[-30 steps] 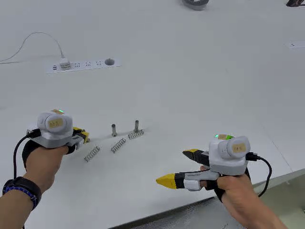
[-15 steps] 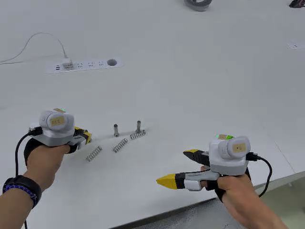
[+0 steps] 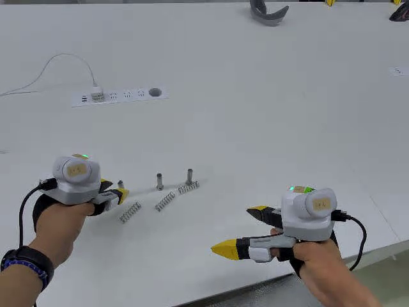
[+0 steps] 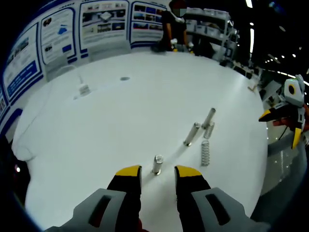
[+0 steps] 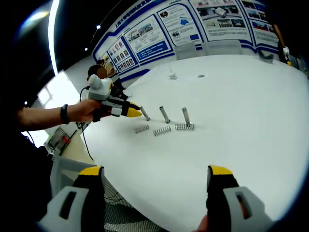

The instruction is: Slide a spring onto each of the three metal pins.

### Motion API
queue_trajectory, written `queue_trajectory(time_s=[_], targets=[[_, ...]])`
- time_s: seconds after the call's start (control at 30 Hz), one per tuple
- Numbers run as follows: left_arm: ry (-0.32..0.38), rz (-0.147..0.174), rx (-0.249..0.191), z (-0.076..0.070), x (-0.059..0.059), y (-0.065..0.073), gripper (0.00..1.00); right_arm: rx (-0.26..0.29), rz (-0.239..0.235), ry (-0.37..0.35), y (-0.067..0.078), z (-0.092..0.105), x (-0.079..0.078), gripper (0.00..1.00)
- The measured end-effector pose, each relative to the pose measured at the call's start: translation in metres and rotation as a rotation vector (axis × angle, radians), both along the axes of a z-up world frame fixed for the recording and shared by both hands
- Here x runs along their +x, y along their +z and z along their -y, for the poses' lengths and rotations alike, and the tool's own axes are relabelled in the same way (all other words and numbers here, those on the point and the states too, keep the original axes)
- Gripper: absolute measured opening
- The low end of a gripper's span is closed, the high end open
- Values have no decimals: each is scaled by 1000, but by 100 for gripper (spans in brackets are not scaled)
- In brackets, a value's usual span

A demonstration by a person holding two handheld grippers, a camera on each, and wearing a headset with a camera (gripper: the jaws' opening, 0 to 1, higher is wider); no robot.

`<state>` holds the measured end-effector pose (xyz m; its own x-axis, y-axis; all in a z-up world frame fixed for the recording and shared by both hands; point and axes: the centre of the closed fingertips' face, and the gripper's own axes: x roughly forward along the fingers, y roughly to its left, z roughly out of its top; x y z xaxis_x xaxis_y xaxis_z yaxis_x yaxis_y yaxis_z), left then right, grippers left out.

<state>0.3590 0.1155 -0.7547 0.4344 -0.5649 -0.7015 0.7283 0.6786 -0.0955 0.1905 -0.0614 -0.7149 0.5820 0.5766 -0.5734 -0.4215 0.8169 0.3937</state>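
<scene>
My left claw (image 4: 158, 173) has eased back, jaws apart around the nearest pin (image 3: 121, 184); the other pins (image 3: 189, 176) stand bare too; the springs (image 3: 165, 201) lie beside them; my right claw (image 3: 241, 229) hangs wide open; I think grabbing a spring comes next.

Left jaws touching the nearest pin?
Apart. In the left gripper view the nearest pin stands upright between the open jaws of the left gripper, with a clear gap on either side.

Matt white tabletop (image 3: 255, 128), shiny metal pins (image 3: 159, 181) and springs (image 3: 165, 201), seemingly plastic fingers (image 4: 129, 176)
</scene>
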Motion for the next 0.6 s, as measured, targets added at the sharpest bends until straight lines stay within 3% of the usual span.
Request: queue_trajectory(time_s=[0.3, 0.4, 0.6], targets=[[27, -6, -7, -16, -8, 1, 34, -6, 2, 19, 1, -5, 0, 89], [22, 9, 5, -23, -12, 0, 35, -9, 4, 27, 1, -7, 2, 89], [36, -9, 25, -39, -20, -4, 37, -11, 6, 39, 1, -9, 5, 89]])
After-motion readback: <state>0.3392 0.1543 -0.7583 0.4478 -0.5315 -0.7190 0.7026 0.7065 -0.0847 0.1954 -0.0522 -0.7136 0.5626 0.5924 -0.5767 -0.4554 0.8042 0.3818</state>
